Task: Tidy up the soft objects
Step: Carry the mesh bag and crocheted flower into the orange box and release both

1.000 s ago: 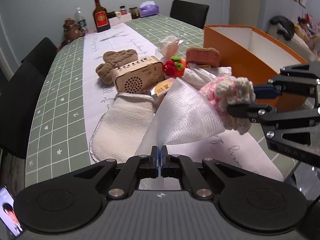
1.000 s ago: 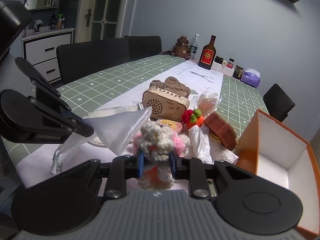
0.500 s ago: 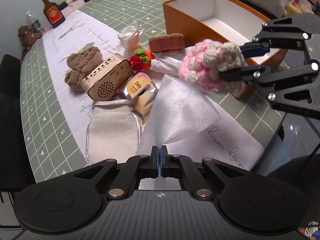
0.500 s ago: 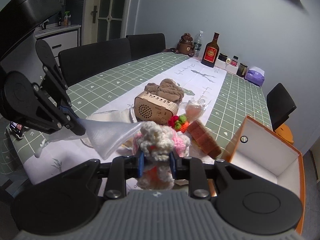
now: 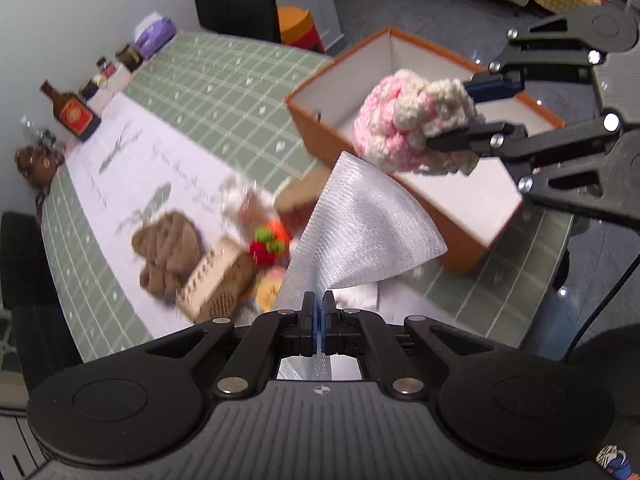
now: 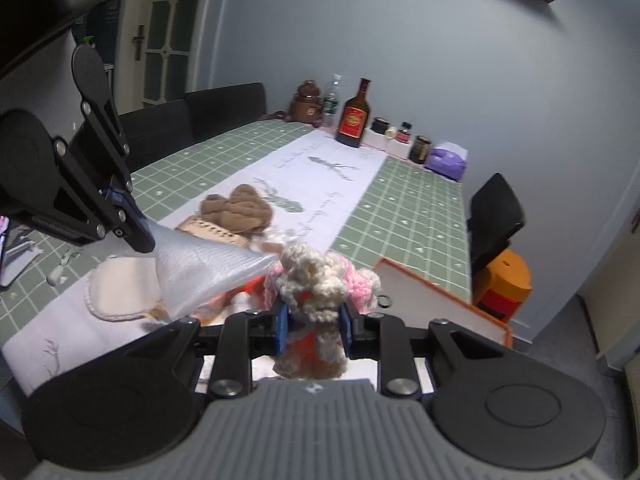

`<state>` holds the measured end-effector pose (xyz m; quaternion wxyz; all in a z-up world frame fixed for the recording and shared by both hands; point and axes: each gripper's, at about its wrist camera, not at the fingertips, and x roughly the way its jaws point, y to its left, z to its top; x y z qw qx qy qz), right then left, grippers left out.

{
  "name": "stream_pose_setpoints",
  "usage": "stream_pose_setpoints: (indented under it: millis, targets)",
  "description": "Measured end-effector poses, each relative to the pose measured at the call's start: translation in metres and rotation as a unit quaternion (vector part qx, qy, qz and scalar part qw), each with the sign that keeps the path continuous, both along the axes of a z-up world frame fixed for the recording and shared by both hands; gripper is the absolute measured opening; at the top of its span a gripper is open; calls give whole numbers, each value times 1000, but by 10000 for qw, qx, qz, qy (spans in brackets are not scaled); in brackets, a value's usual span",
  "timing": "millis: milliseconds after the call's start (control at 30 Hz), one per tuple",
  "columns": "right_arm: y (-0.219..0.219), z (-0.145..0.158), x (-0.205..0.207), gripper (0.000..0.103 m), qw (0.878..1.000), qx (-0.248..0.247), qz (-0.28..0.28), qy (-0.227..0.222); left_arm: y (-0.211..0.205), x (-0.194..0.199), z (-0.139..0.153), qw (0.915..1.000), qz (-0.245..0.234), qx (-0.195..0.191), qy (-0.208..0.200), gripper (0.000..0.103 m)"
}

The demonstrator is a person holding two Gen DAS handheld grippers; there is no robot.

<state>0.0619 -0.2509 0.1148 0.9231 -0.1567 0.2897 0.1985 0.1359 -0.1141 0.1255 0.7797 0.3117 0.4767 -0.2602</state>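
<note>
My left gripper (image 5: 319, 307) is shut on a white mesh cloth (image 5: 360, 232), held in the air above the table; it also shows in the right wrist view (image 6: 200, 272). My right gripper (image 6: 313, 320) is shut on a pink and cream crochet toy (image 6: 320, 280). In the left wrist view the toy (image 5: 412, 128) hangs over the open orange box (image 5: 452, 196), which is white inside. The box's near wall shows in the right wrist view (image 6: 436, 300).
On the white runner lie a brown knitted piece (image 5: 168, 248), a wooden radio-like box (image 5: 216, 284), a red and green crochet piece (image 5: 268, 240) and a cream mitt (image 6: 120, 288). A brown bottle (image 6: 354, 118), jars and a purple tissue pack (image 6: 446, 160) stand at the far end. Black chairs surround the table.
Both grippers have risen and swung toward the orange box. The crochet toy now hangs over the box's opening; the mesh cloth sits close beside it. Both grips are unchanged.
</note>
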Motion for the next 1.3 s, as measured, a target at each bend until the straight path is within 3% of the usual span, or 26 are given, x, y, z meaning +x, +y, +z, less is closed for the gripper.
stream_pose_setpoints:
  millis: [200,433,700,900,1133,1233,1300]
  targets:
    - [-43,-3,15,25,9986,-32,-392,342,-57,17,7,9986,-495,-176,-74,1]
    - [-90,-42,36,27,9864,74,-736,1467,-112,34,-39,9957,-739,-89,550,1]
    - [-100,-91,56,27,9704,-379,-675,2288,-155,41,-93,9890,-839,360,1167,1]
    - [-106,-107,58,28,9639,-381,-305,2618,-163,62,-123,9825,-535,27,1781,1]
    - [-110,-122,68,31,9564,-258,-368,2887,-151,73,-158,9773,-213,252,2095,3]
    - [-107,-128,70,38,9529,-259,-403,2996,-146,75,-163,9756,-144,250,2177,8]
    - [-106,-129,70,42,9515,-298,-445,3030,-143,76,-164,9761,-142,249,2154,19]
